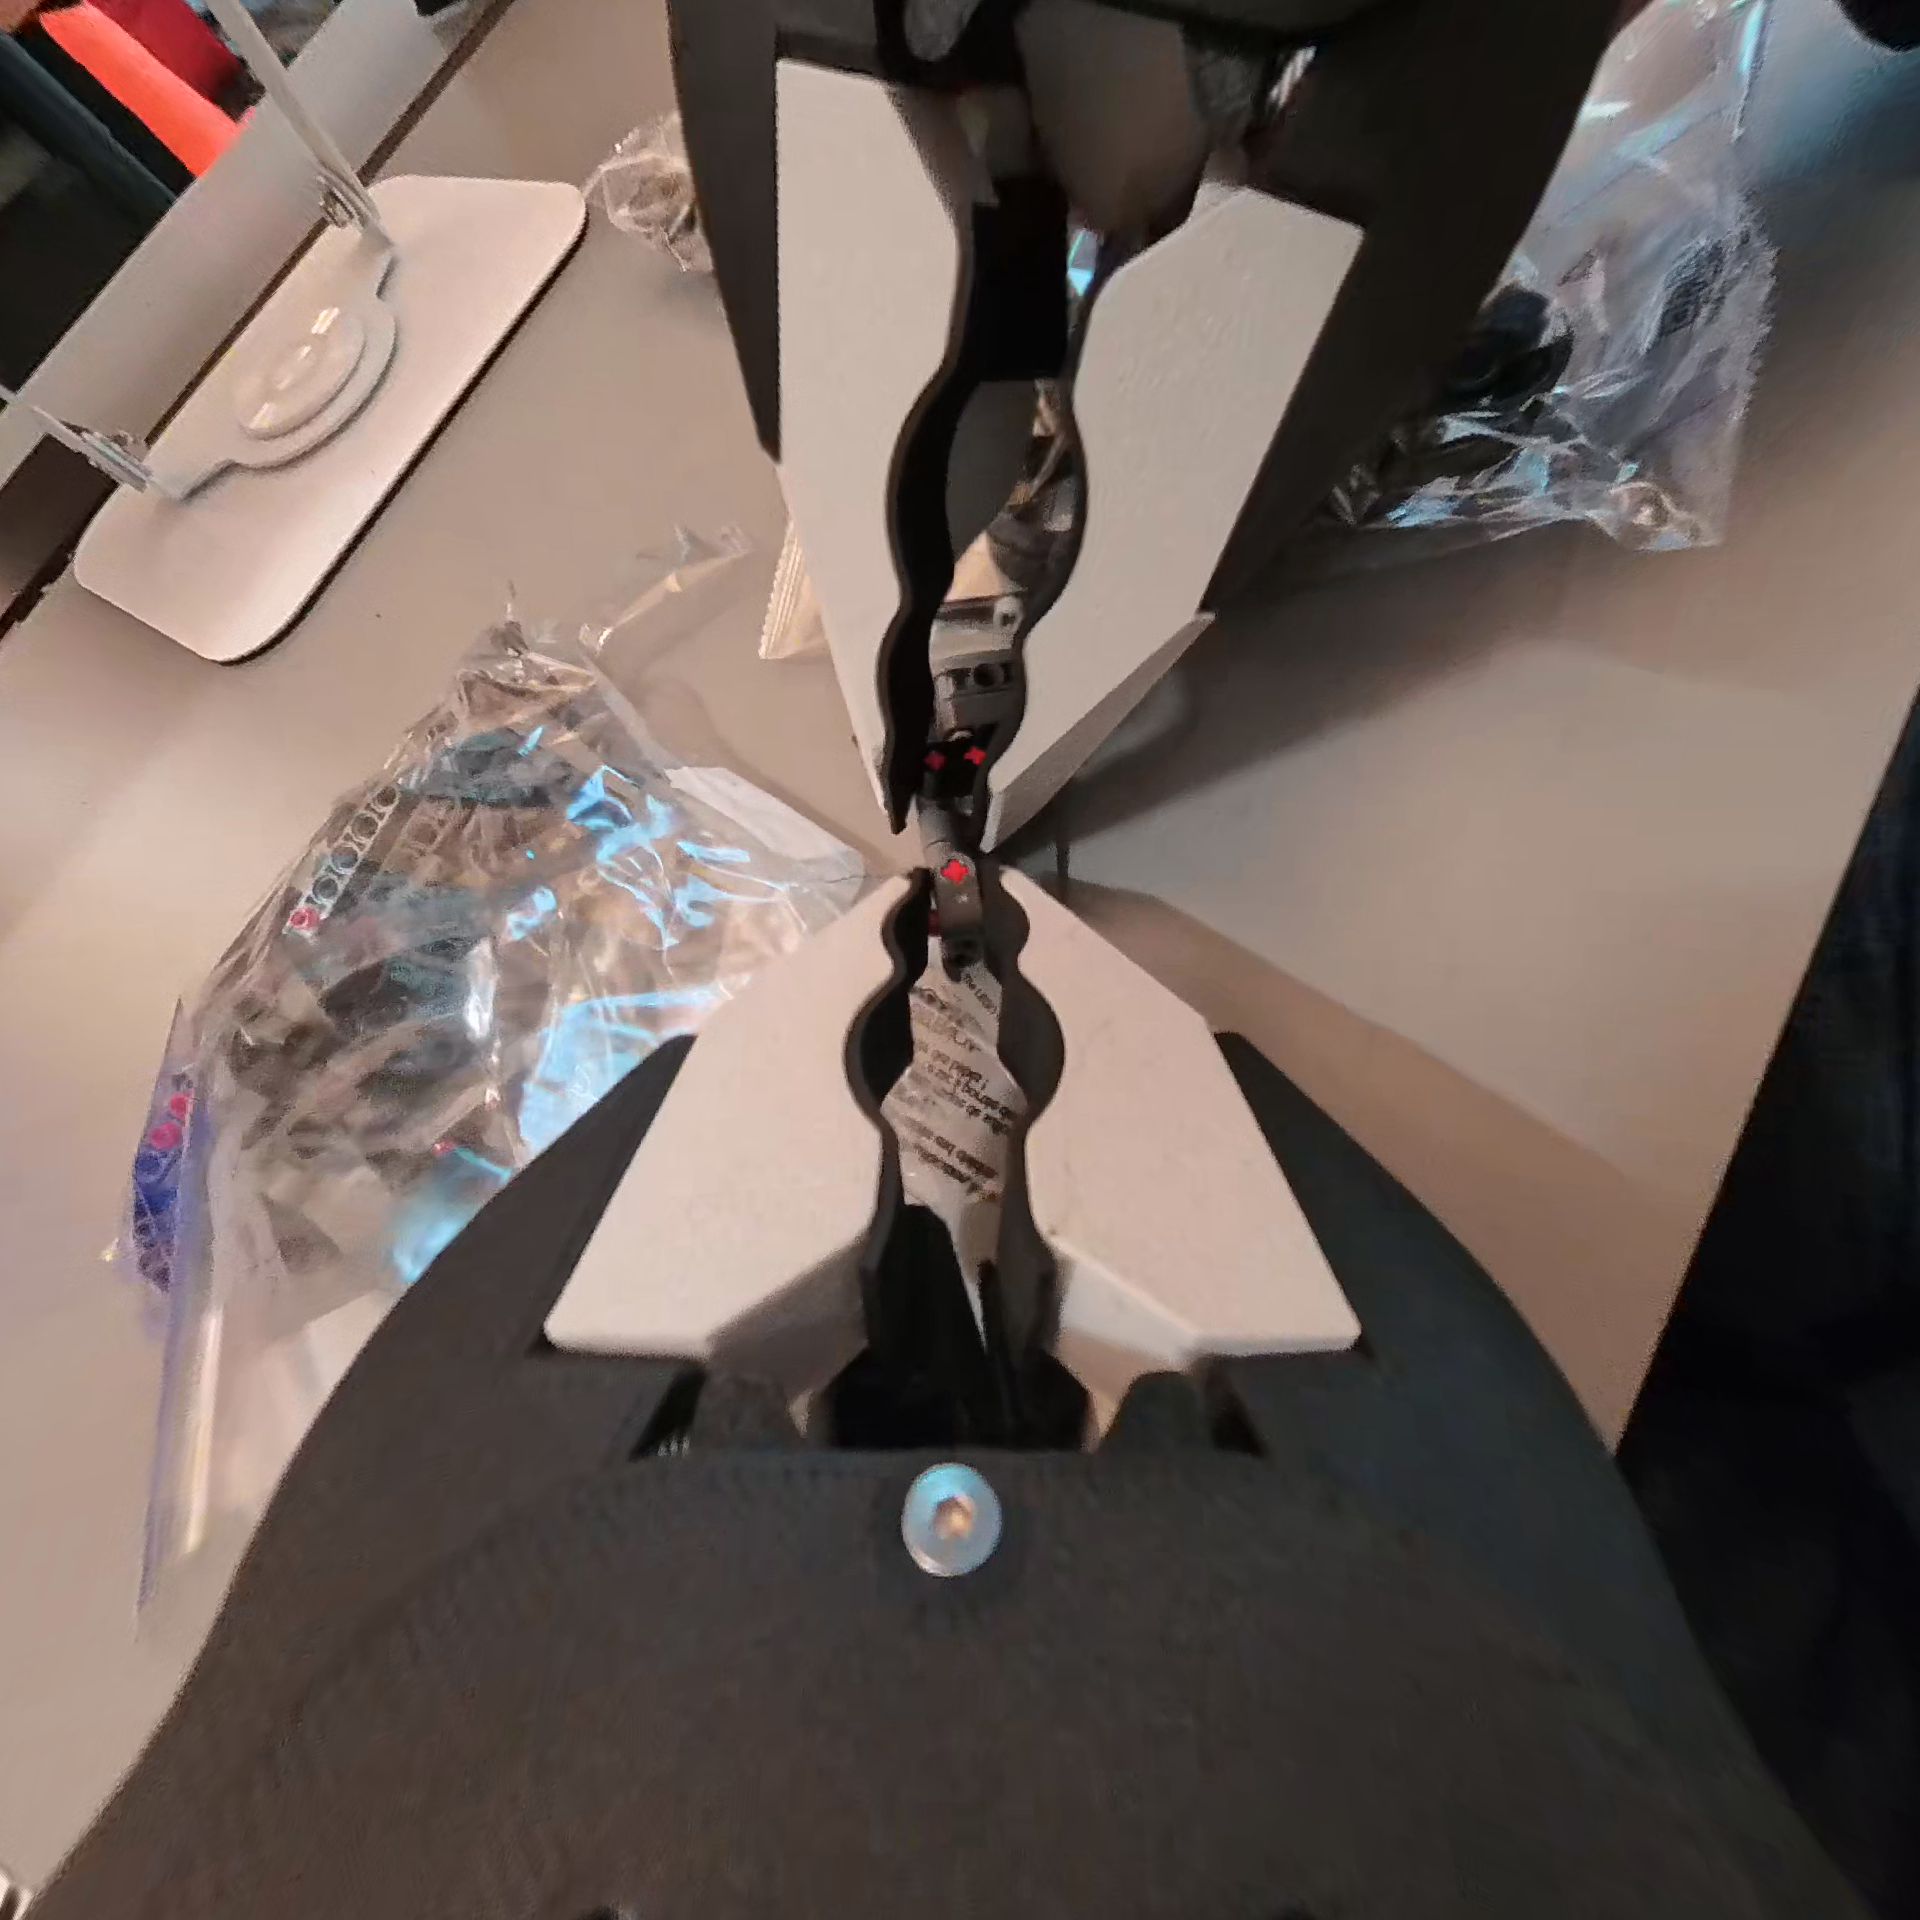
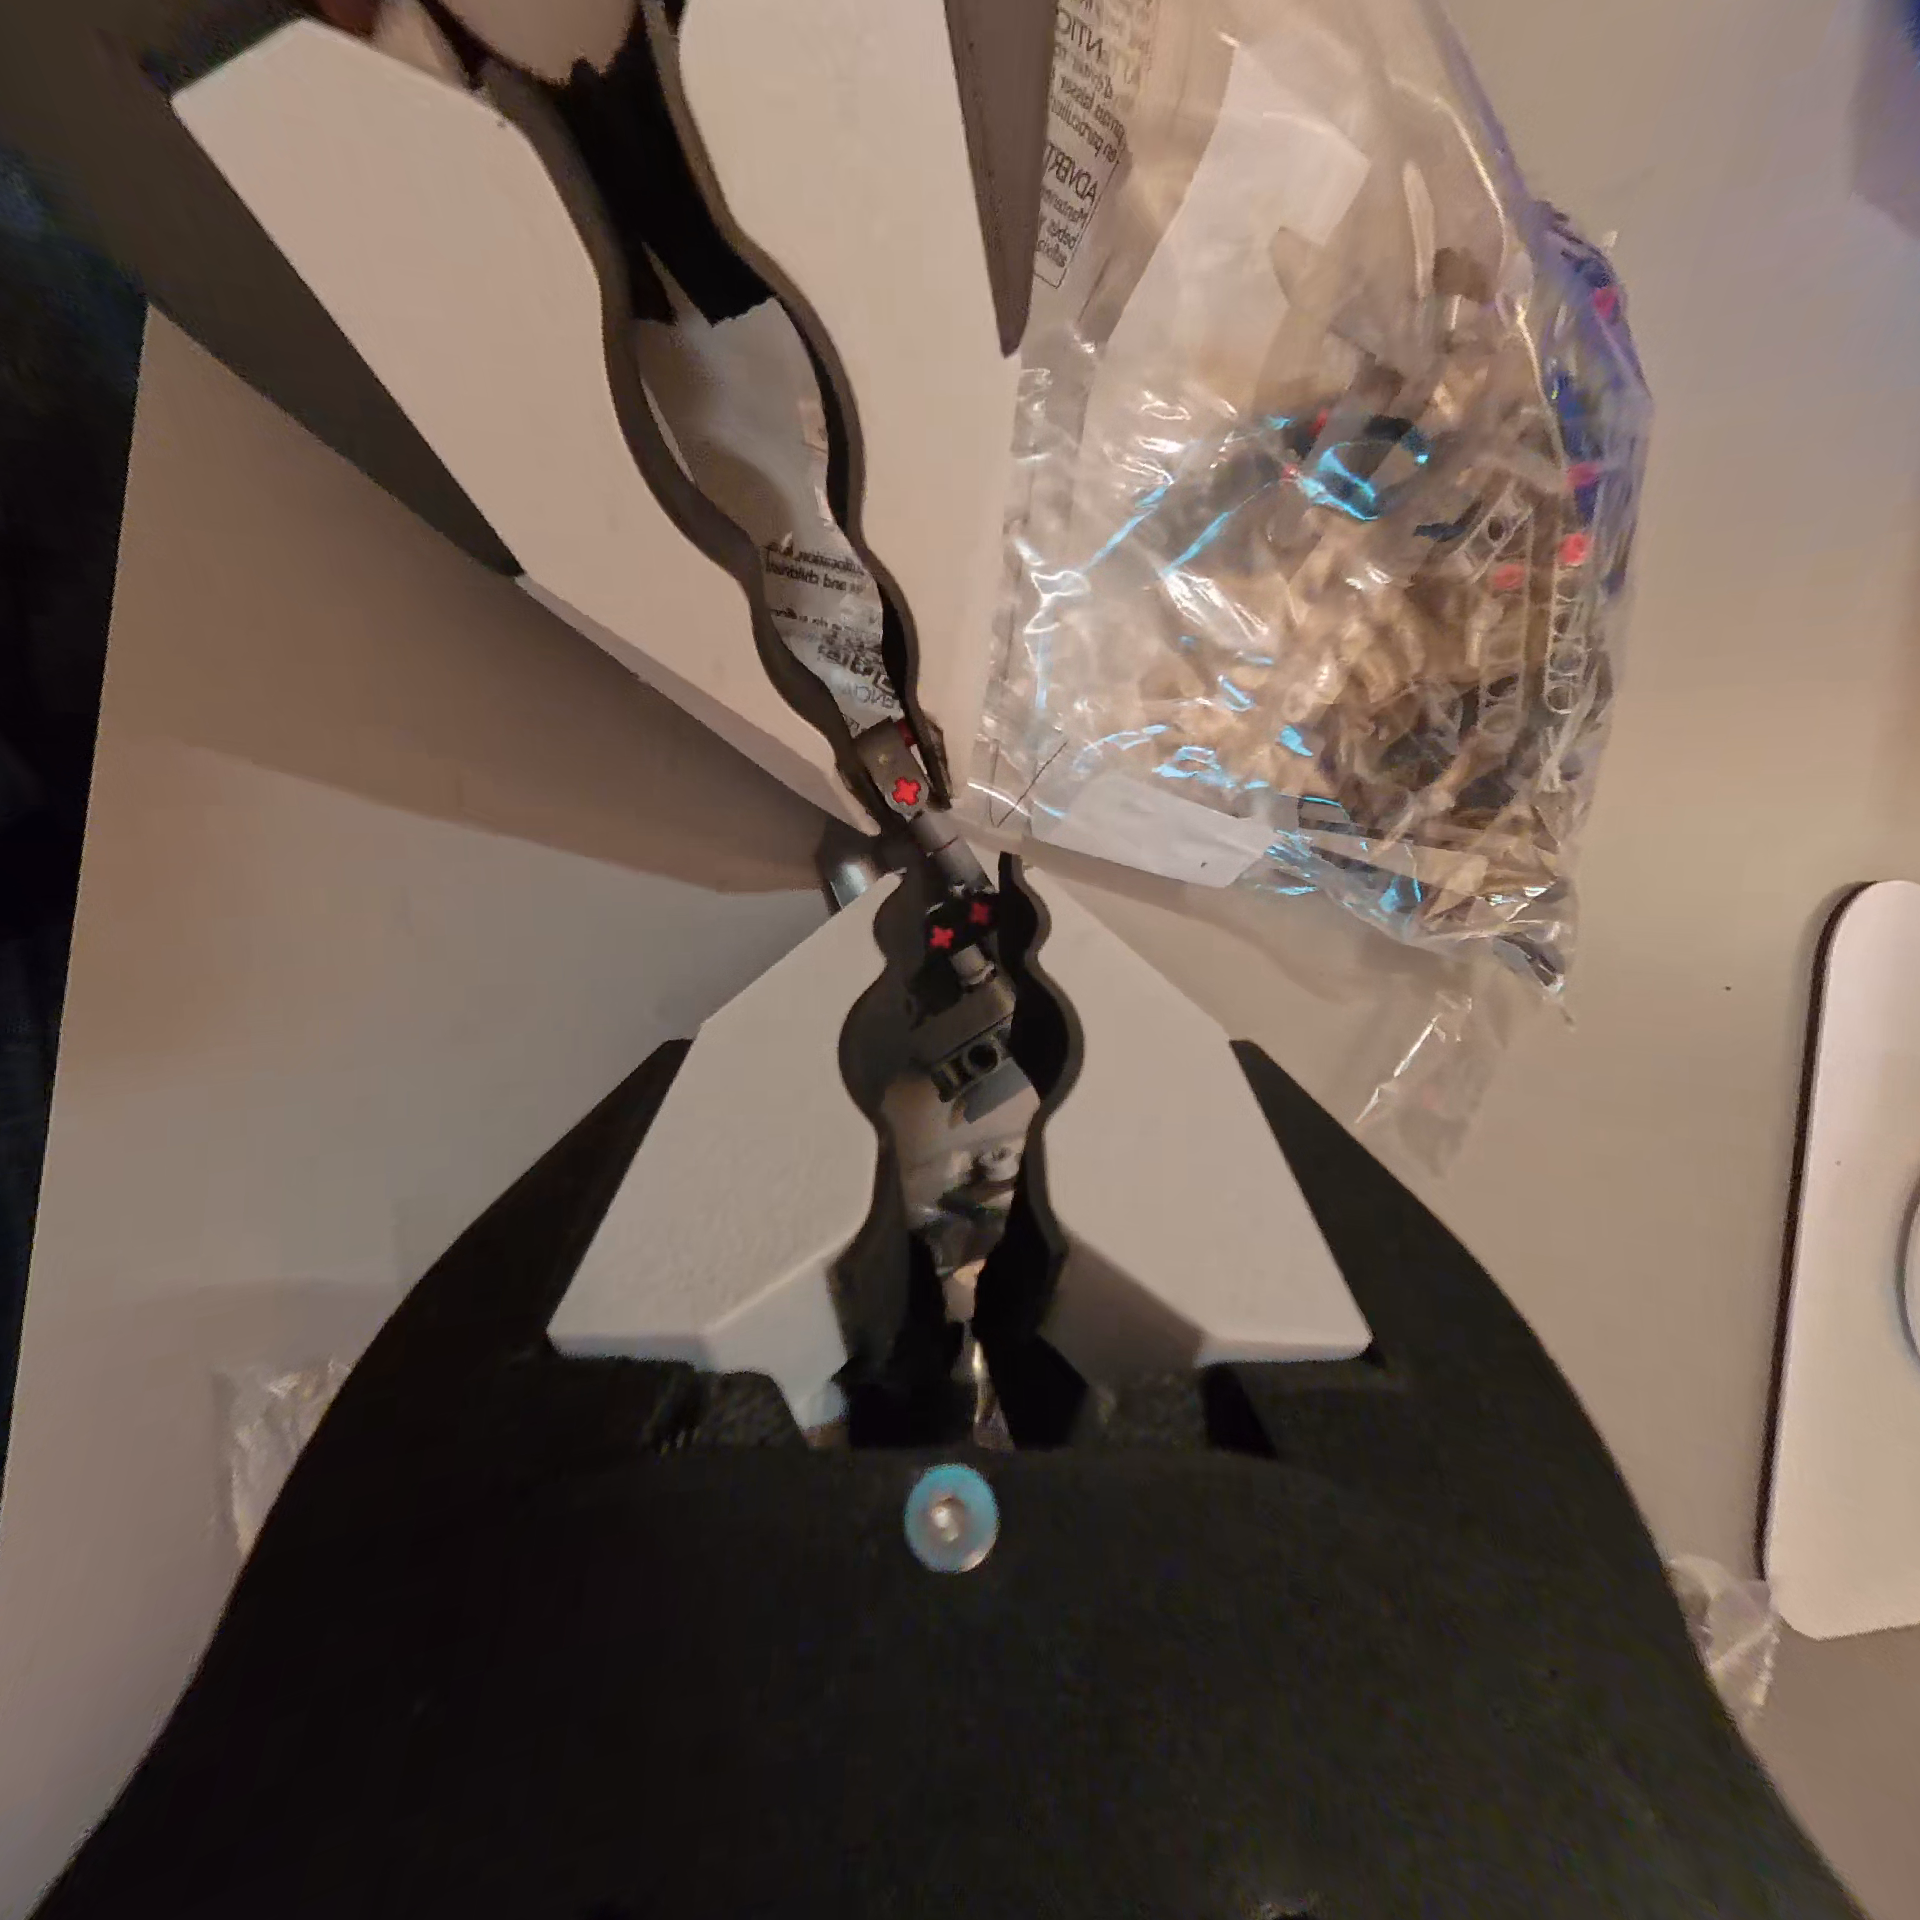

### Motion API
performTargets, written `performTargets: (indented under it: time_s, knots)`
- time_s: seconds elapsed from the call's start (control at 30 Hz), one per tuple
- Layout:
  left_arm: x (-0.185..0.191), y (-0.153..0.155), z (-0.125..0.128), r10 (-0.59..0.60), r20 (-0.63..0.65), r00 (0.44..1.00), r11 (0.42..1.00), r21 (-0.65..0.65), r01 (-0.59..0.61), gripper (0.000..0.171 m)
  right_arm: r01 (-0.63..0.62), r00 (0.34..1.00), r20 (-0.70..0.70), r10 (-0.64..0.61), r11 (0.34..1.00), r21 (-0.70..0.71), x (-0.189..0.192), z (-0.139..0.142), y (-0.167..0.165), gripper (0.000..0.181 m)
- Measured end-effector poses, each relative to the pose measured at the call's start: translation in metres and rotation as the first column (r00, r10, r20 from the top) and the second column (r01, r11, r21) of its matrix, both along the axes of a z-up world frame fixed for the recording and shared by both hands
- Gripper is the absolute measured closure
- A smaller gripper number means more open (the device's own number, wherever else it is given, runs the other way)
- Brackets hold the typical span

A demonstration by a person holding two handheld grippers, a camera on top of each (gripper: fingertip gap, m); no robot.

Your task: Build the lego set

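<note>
We had the two grippers tip to tip at the centre of both views. The left gripper (image 1: 951, 883) was clenched on a small grey connector piece (image 1: 954, 878) with a red cross-shaped axle end. The right gripper (image 2: 961, 914) was clenched on a black and grey sub-assembly (image 2: 961, 935) showing two red axle ends. A short grey pin (image 2: 940, 847) bridged the two pieces, so we judged the step to be pressing them together.

To do it well, we thought the pieces should be pushed straight along the pin's line, with both grips kept firm so nothing twisted out. In the right wrist view the left gripper came in at a slant from the upper left. That angle probably needed squaring up before any hard push.

A clear bag of parts (image 1: 416, 914) lay on the pale table (image 1: 1455, 831) at left centre of the left wrist view, just beside the tips. A second bag (image 1: 1558, 364) sat at upper right, and a white stand base (image 1: 343, 395) at upper left. Printed plastic film showed between the left gripper's fingers and might snag.
</note>
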State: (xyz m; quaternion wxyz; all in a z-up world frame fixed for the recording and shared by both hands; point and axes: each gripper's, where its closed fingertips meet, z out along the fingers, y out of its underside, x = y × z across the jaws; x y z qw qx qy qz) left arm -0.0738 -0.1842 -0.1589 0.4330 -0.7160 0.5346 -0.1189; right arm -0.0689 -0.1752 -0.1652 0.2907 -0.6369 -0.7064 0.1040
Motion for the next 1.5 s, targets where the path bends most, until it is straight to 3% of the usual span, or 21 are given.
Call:
performTargets:
  time_s: [0.13, 0.2, 0.3, 0.43, 0.8, 1.3, 1.5]
  knots:
    - [0.004, -0.003, 0.008, -0.019, 0.03, 0.999, 1.0, -0.006, 0.019, 0.159, -0.001, 1.0, -0.004, 0.001, 1.0, -0.014, -0.001, 0.0, 0.0, 0.171]
    - [0.0, -0.002, -0.003, -0.013, -0.058, 0.998, 1.0, -0.027, 0.012, 0.162, -0.002, 1.0, 0.001, 0.002, 1.0, -0.007, -0.002, 0.0, 0.0, 0.17]
    - [0.0, 0.0, -0.003, -0.006, -0.061, 0.998, 1.0, -0.015, 0.005, 0.164, -0.002, 1.0, 0.01, 0.002, 1.0, -0.003, -0.001, -0.001, 0.0, 0.169]
    - [-0.001, 0.003, 0.0, 0.033, -0.089, 0.995, 0.997, 0.067, -0.027, 0.165, 0.01, 0.999, 0.031, -0.011, 1.0, 0.007, -0.002, -0.001, 0.002, 0.17]
    - [0.005, 0.003, 0.009, 0.052, 0.029, 0.998, 0.996, 0.068, -0.054, 0.166, 0.035, 0.999, 0.04, -0.036, 0.999, 0.025, -0.003, -0.001, 0.007, 0.171]
    - [0.008, 0.003, 0.014, 0.072, -0.03, 0.997, 0.979, 0.194, -0.065, 0.167, 0.038, 0.999, 0.029, -0.038, 0.999, 0.002, -0.004, -0.001, 0.007, 0.171]
    - [0.005, 0.007, 0.02, 0.082, 0.114, 0.99, 0.994, 0.06, -0.089, 0.167, 0.039, 0.999, -0.005, -0.039, 0.999, 0.001, -0.006, 0.001, 0.009, 0.171]
